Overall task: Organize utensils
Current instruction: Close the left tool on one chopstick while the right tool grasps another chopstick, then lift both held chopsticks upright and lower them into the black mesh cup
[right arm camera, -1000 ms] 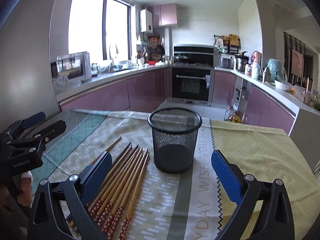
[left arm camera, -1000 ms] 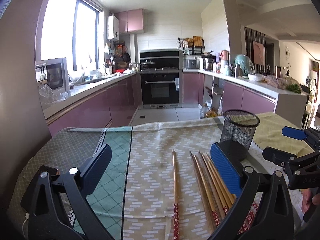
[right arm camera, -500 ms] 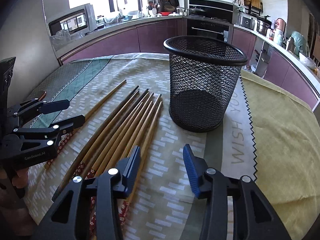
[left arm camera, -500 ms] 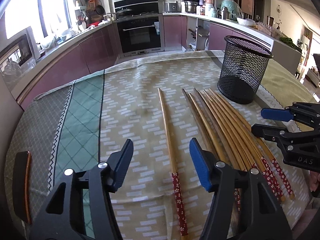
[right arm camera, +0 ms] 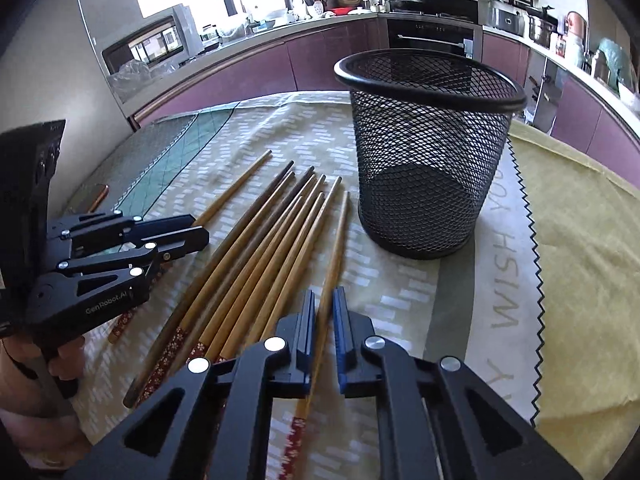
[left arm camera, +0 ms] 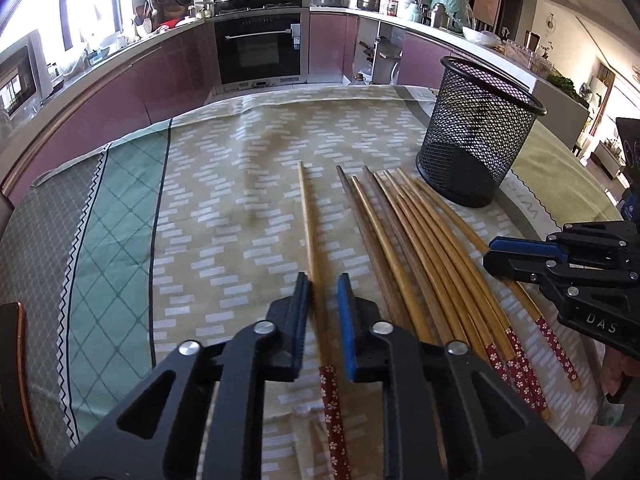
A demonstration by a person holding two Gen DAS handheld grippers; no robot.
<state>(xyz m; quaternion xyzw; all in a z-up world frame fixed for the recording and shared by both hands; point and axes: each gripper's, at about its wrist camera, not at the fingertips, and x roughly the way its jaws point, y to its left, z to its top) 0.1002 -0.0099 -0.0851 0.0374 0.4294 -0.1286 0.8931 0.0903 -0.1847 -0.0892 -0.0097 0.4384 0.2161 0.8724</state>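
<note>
Chopsticks, bamboo, red flower-patterned handle ends: one row lying flat on the tablecloth (left arm camera: 224, 208), tips toward the black mesh cup (right arm camera: 430, 152).

Lone chopstick (left arm camera: 310, 232): lies apart from the row, on the side farthest from the mesh cup. Your left gripper (left arm camera: 323, 296) has just closed its jaws and now pinches this stick between its blue pads, partway up the shaft from the red end.

Outermost chopstick (right arm camera: 338, 240): the one in the row nearest the mesh cup. Your right gripper (right arm camera: 323, 308) has likewise just closed and now clamps it along the shaft, above the patterned end.

Remaining chopsticks (left arm camera: 424, 256): bundle side by side between the two gripped sticks, untouched, two of them darker brown.

Mesh cup: upright, empty, just beyond the chopstick tips, standing on the cloth beside the printed lettering.

Beyond the mesh cup: purple kitchen cabinets (left arm camera: 168, 80), built-in oven (left arm camera: 258, 50), microwave (right arm camera: 152, 46) by the window.
</note>
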